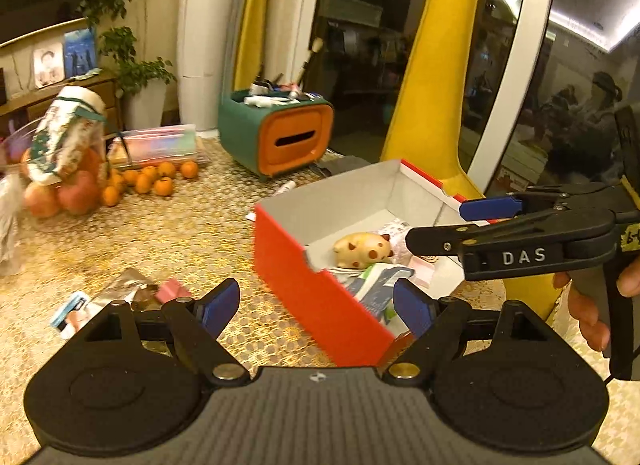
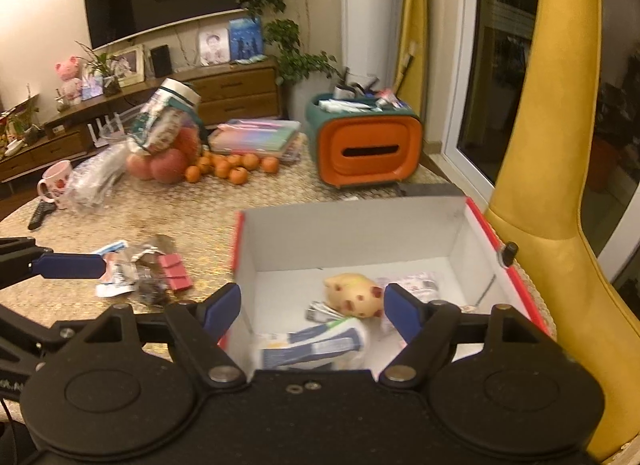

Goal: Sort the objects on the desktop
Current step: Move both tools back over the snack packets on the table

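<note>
From the left wrist view, the left tool [image 1: 316, 305] stands with its blue pads apart and nothing between them. Ahead of it and to its right sits the red box [image 1: 320, 301], a cardboard carton with glossy red outer walls and plain white inside. It already holds a glazed, pale-yellow pig figurine [image 1: 362, 250] with brown spots, a soft printed packet and some flat paper-wrapped items, so part of the sorting looks done. To the left of the tool, a small heap of loose things [image 1: 132, 293] lies on the table [image 1: 180, 225]: crinkled foil, a pink block, a printed wrapper. That heap appears to be what is left. The right tool [image 1: 436, 225] reaches in from the right above the box, jaws parted and empty, a hand on its grip.

From the right wrist view, the right tool [image 2: 314, 309] hovers over the box's near edge, pads apart and bare. The pig figurine [image 2: 354, 295] lies just ahead between the pads' lines — rounded, smooth, hard-looking — beside a white-and-blue packet [image 2: 308, 347] that looks soft and crumpled. Left of the tool, the foil and pink heap [image 2: 156, 273] rests on the woven, gold-patterned table cover — not yet boxed — with one blue pad of the left tool [image 2: 68, 265] just beside it. Farther off sit oranges [image 2: 236, 169] and an orange-and-green organiser [image 2: 366, 153].
</note>
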The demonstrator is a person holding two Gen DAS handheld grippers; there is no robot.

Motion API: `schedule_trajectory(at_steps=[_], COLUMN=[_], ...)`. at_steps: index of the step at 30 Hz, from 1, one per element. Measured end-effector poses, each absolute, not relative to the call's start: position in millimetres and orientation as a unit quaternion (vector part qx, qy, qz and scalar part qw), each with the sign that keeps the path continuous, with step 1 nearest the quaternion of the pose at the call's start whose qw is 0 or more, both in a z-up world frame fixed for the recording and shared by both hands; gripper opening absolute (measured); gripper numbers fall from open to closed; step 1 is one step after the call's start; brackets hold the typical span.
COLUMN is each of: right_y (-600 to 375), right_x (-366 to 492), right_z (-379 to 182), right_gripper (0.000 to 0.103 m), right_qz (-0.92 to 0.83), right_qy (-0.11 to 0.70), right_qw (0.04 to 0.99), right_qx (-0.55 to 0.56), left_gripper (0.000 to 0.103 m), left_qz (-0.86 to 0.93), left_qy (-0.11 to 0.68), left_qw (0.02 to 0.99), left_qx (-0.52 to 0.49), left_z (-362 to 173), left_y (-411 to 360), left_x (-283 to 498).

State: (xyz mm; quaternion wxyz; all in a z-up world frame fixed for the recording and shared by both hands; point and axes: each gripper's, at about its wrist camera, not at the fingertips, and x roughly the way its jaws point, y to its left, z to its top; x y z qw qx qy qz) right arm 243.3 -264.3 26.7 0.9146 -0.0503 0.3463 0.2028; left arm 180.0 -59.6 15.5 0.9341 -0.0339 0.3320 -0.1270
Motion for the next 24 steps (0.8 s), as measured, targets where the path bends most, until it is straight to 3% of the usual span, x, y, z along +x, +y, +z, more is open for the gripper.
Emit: schedule_trajectory(at_steps=[22, 24], right_y=[-146, -138], right_x=[183, 183], right_z=[-2, -8], right_gripper=[0.093, 0.093], right_qz=[0.254, 0.257], right_qy=[0.279, 0.280], right_qw=[0.923, 0.922], right_qx=[-0.078, -0.080], left_gripper=[0.092, 0.100], left_qz=[-0.063, -0.055], left_qy=[0.323, 0.324], left_qw=[0.940, 0.940], left_qx=[-0.088, -0.094], left_z=[-28, -35], left_y=[69, 78], left_x=[133, 134])
